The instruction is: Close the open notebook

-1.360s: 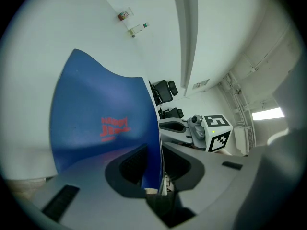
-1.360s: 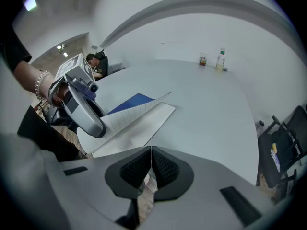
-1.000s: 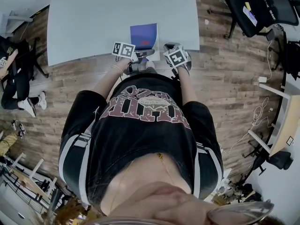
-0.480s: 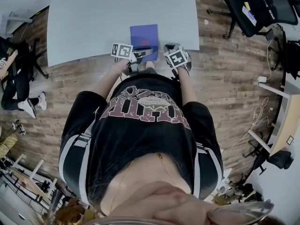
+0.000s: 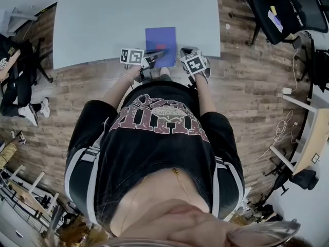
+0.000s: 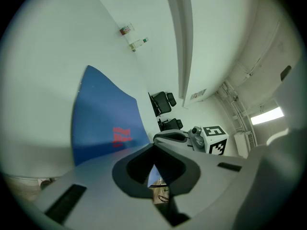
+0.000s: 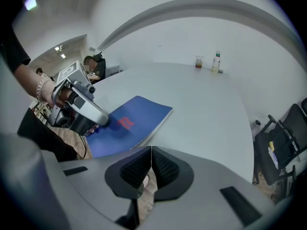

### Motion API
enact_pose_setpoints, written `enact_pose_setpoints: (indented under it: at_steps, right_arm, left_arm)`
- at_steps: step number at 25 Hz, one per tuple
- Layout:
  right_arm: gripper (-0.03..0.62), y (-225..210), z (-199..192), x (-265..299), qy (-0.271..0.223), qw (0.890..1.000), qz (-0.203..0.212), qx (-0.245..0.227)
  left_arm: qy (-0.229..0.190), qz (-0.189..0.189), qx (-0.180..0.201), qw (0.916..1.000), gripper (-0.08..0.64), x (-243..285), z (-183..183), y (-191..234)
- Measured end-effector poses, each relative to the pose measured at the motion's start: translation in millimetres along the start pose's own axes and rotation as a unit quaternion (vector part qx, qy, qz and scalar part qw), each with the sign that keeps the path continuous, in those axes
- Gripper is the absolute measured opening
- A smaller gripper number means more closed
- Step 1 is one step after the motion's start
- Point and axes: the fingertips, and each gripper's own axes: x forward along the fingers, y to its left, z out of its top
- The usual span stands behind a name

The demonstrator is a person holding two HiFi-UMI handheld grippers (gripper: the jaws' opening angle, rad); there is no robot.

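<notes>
The left tongs (image 6: pixel 153 153) have just closed on nothing; their tips seem to rest on the flat blue paper notebook with red print (image 7: pixel 139 116), lying closed just ahead on the pale grey tabletop (image 5: pixel 103 19). The right tongs (image 7: pixel 151 159) are together too (also empty), near its edge. I judge that a gentle press along the cover would settle it flat.

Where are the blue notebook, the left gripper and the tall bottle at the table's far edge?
Blue notebook (image 5: pixel 162 39): head view, middle of its cover.
Left gripper (image 6: pixel 153 150): left gripper view, where its shut fingertips meet.
Tall bottle (image 7: pixel 218 63): right gripper view, middle of its body.
</notes>
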Motion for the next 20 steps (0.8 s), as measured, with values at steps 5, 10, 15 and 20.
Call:
enact_pose_setpoints:
  at_steps: [5,10,15,20]
  right_arm:
    - [0.020,3,6,1,-0.007,1.000,0.005,-0.008]
    - [0.019,5,16,-1,-0.008,1.000,0.005,-0.020]
    - [0.020,7,18,7,-0.011,1.000,0.011,-0.022]
    - [0.020,14,22,13,-0.006,0.999,0.019,-0.034]
  left_arm:
    - [-0.023,0.025,0.000,0.9994,0.049,-8,2,7]
    - [-0.043,0.058,0.017,0.9973,0.048,-15,6,14]
    - [-0.064,0.120,0.066,0.9885,0.048,-29,11,20]
    - [-0.090,0.171,0.059,0.9793,0.048,-42,11,37]
